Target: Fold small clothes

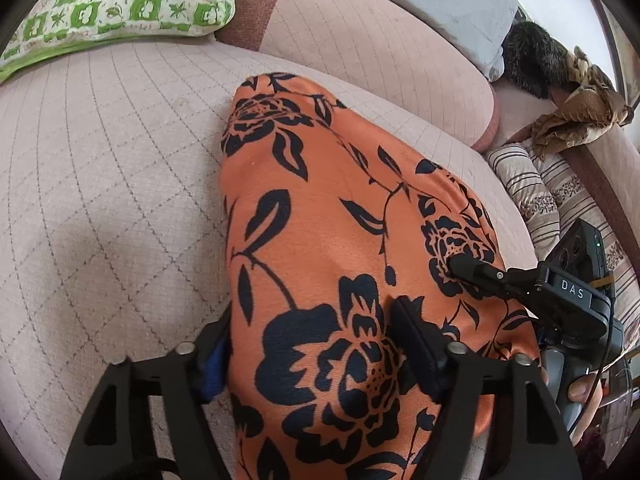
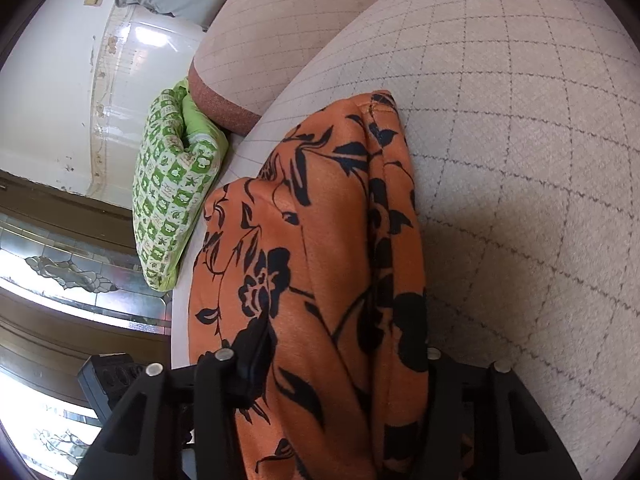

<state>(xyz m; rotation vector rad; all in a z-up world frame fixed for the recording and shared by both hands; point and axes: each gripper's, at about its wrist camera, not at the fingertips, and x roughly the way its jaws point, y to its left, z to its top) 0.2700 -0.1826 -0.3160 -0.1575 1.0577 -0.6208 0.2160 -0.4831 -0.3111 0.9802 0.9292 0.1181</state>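
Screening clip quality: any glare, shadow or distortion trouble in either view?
Left wrist: fisheye bends the sofa seat grid; orange floral garment sharp, evenly lit. Right wrist: window glass blown out, soft shadow beside the garment.

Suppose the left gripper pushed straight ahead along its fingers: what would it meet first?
The left gripper already straddles the orange floral garment, so it meets more of that cloth first; beyond lies the quilted sofa seat, though depth is unclear.

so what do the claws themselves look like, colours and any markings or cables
Both are matte black with triangular cut-out frames and silver round bolt heads. The left claw shows a blue pad inside one finger. The right claw, seen from the left wrist view, carries a black block with a pale label reading DAS, a small green light, a thin black cable, and a grey handle under a bare thumb.
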